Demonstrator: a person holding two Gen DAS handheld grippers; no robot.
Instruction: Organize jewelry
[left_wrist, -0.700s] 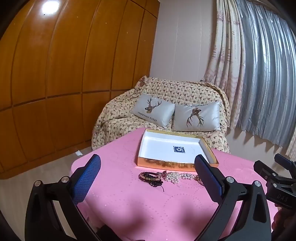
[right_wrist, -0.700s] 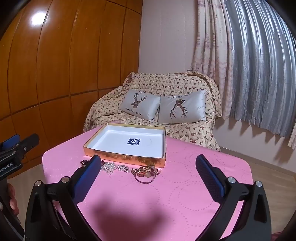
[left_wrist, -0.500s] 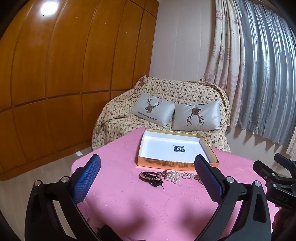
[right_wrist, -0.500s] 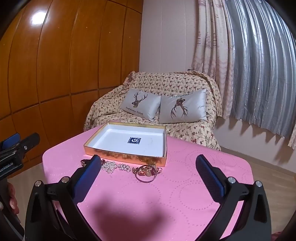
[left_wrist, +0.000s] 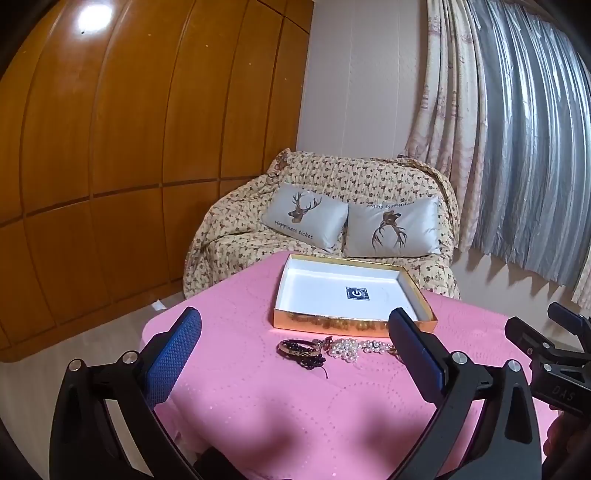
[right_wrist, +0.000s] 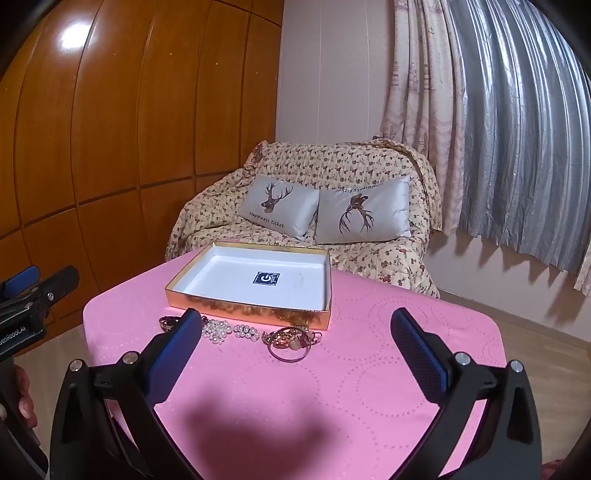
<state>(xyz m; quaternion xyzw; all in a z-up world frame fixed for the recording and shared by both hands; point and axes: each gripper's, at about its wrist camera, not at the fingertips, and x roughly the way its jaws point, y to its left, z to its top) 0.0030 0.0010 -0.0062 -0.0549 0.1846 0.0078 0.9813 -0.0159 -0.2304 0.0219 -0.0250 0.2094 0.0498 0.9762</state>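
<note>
A shallow gold box (left_wrist: 354, 325) with a white inside lies on the pink table (left_wrist: 258, 406); it also shows in the right wrist view (right_wrist: 255, 312). In front of it lie a dark bead and gold bracelet (left_wrist: 299, 349), a pearl strand (left_wrist: 347, 349) (right_wrist: 221, 329) and a gold bangle with charms (right_wrist: 290, 341). My left gripper (left_wrist: 293, 360) is open and empty, held above the table short of the jewelry. My right gripper (right_wrist: 295, 354) is open and empty, also short of the jewelry.
A sofa (left_wrist: 332, 206) with a floral cover and two deer cushions stands behind the table. A wooden panel wall (left_wrist: 110, 147) is at the left, curtains (left_wrist: 517, 129) at the right. The right gripper's body (left_wrist: 546, 362) shows at the right edge of the left wrist view.
Both views have shifted very slightly; the grippers stay open and the jewelry has not moved.
</note>
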